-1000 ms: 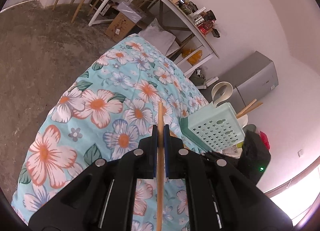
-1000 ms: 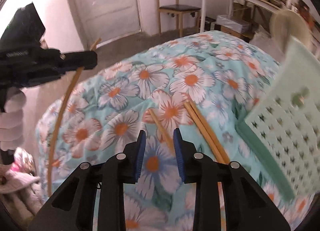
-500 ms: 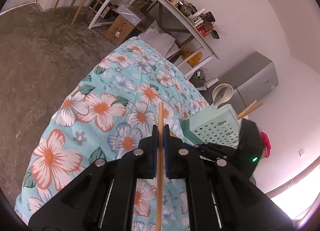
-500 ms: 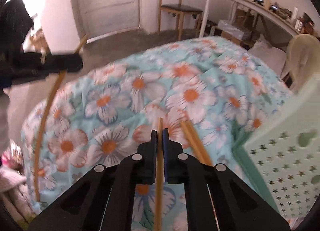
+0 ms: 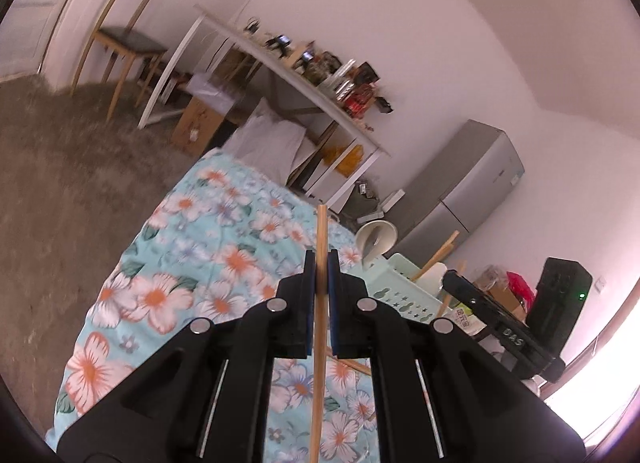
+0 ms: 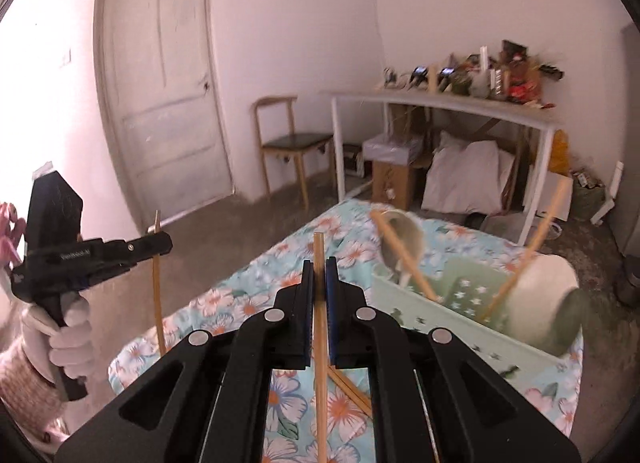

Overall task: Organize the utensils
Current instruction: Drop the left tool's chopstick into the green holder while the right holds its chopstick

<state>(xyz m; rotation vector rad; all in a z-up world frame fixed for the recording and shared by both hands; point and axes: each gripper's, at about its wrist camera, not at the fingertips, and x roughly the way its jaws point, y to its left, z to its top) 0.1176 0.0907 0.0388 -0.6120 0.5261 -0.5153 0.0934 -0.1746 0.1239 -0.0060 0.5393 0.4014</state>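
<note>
Both hand-held grippers, left point(image 5: 319, 263) and right point(image 6: 318, 271), are rising off the bed point(image 6: 248, 303), each pinching one chopstick point(image 6: 319, 327); the basket point(image 6: 460, 299) is waiting at two o'clock.

The left gripper point(image 5: 319, 263) pinches 1 wooden chopstick point(image 5: 318, 343) above the floral cloth point(image 5: 208, 263), with the pale green basket point(image 5: 400, 287) near on its right.
</note>
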